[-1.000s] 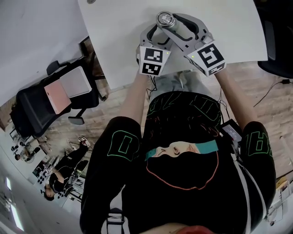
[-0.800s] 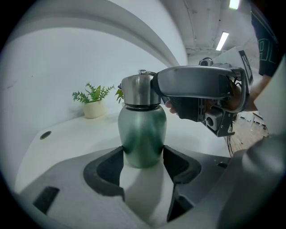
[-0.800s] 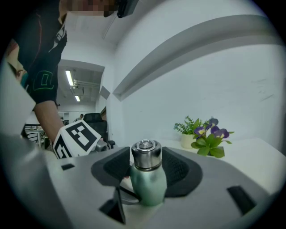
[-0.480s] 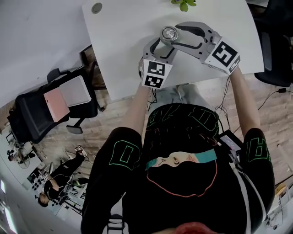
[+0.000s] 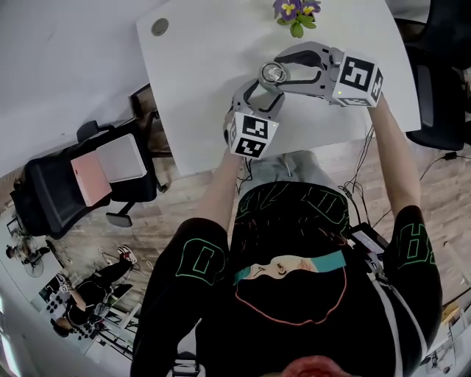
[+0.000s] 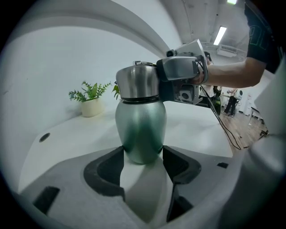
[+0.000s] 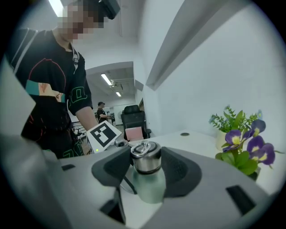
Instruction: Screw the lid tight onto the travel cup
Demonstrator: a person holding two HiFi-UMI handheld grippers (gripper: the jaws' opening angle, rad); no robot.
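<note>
The travel cup stands upright on the white table (image 5: pixel 206 66), its green body (image 6: pixel 140 127) topped by a steel lid (image 6: pixel 138 82) (image 5: pixel 273 72) (image 7: pixel 145 157). My left gripper (image 6: pixel 142 156) (image 5: pixel 265 87) is shut on the lower part of the body, with both pads against it. From the right, my right gripper (image 7: pixel 145 166) (image 5: pixel 280 68) reaches level across the cup top. Its jaws have just been closing with the lid between them, and both pads now touch the lid. The head view hides most of the cup body behind the grippers.
A potted plant with purple flowers (image 5: pixel 294 11) (image 7: pixel 243 143) stands at the table's far edge, just behind the cup. Further left there is a round cable hole (image 5: pixel 160 27). An office chair (image 5: pixel 81 173) stands on the floor beside the table's left edge.
The right gripper's marker cube has swung out to the right and away from the person, pivoting round the lid. The left gripper and the cup have kept their place on the table.
</note>
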